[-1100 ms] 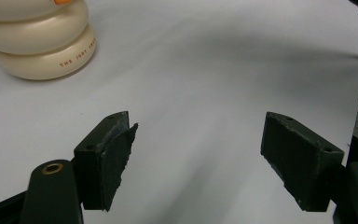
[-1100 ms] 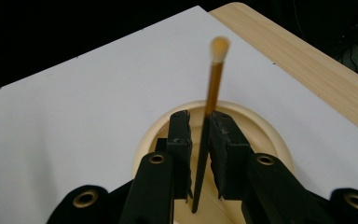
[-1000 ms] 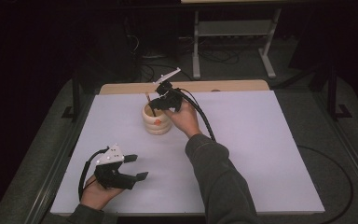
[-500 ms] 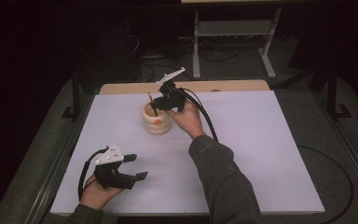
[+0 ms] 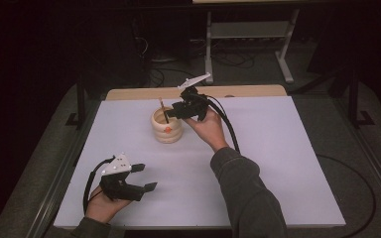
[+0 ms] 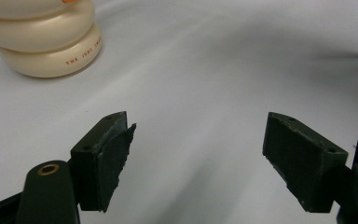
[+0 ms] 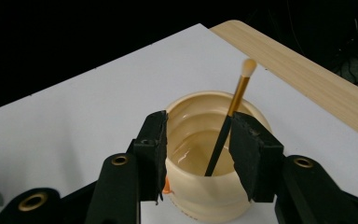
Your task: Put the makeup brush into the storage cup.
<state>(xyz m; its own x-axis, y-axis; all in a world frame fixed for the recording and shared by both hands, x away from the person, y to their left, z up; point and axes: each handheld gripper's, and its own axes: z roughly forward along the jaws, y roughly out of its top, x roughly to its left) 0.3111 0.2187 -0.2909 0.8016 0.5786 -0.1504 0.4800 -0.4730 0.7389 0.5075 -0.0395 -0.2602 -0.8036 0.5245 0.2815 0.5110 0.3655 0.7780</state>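
— What's the left gripper (image 5: 141, 177) doing, over at the near edge of the table (image 5: 287, 163)?

— Nothing. It rests low in the person's hand, jaws wide apart with bare white tabletop between them. The cup (image 6: 42, 39) is well off from it, up and across.

— And in the middle?

— The cream ribbed cup (image 5: 167, 126) stands upright, and a brush (image 7: 228, 119) leans in it, dark handle down inside, pale tip poking above the rim. I can't see anything else in it.

— So the right gripper (image 5: 171, 113) has the brush?

— Not that I can tell. It hangs just over the cup's mouth, jaws parted, the handle standing beside the right-hand jaw; touching or not, I can't say. That hand is far nearer, and I'd guess closing the jaws across that upright handle comes next.
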